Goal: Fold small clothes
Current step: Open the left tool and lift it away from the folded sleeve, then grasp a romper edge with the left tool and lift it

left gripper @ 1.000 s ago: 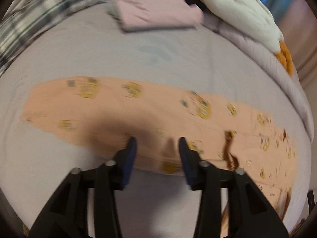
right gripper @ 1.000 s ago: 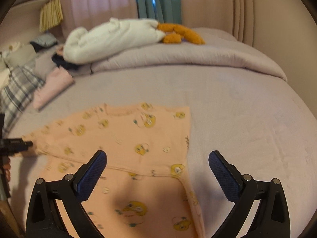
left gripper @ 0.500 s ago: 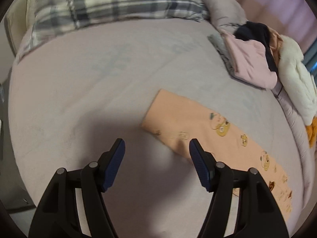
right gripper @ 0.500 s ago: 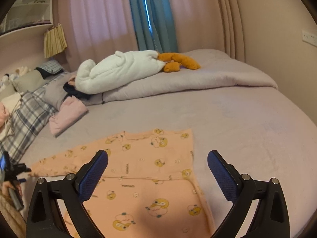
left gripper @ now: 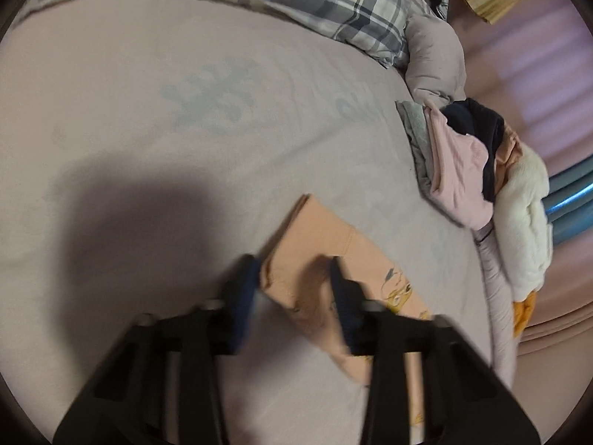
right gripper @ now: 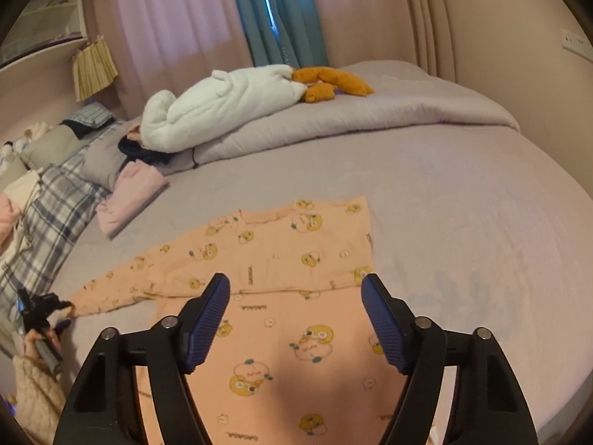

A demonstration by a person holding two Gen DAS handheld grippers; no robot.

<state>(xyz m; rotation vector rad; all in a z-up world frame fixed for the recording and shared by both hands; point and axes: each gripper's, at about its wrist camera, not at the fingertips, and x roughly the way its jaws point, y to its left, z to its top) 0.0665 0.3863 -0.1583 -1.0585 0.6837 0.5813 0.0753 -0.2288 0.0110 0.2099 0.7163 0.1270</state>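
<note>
In the left wrist view the left gripper (left gripper: 294, 289) sits low over the bed (left gripper: 166, 118), its jaws partly open and straddling the cuff end of a sleeve of the peach top (left gripper: 315, 244). The blue pads lie on either side of the cloth and the picture is blurred there, so whether they touch it cannot be told; they have not closed on it. The sleeve runs away toward 4 o'clock, flat on the sheet.

In the right wrist view the right gripper (right gripper: 296, 315) hangs above the body of the peach top (right gripper: 281, 256), jaws spread wide with nothing between them. The top lies flat on the bed, printed with yellow cartoon faces, one long sleeve stretching out toward 9 o'clock. At the end of that sleeve the left gripper (right gripper: 37, 309) shows, small, with the person's hand (right gripper: 46, 343) behind it.

Farther off, at 10 o'clock, a folded pink garment (right gripper: 129, 196) lies beside a plaid pillow (right gripper: 44, 222). Beyond, at 12 o'clock, a white plush toy (right gripper: 222, 107) with orange feet rests on a rolled grey quilt (right gripper: 352, 122), and pink and teal curtains (right gripper: 267, 11) hang behind.
</note>
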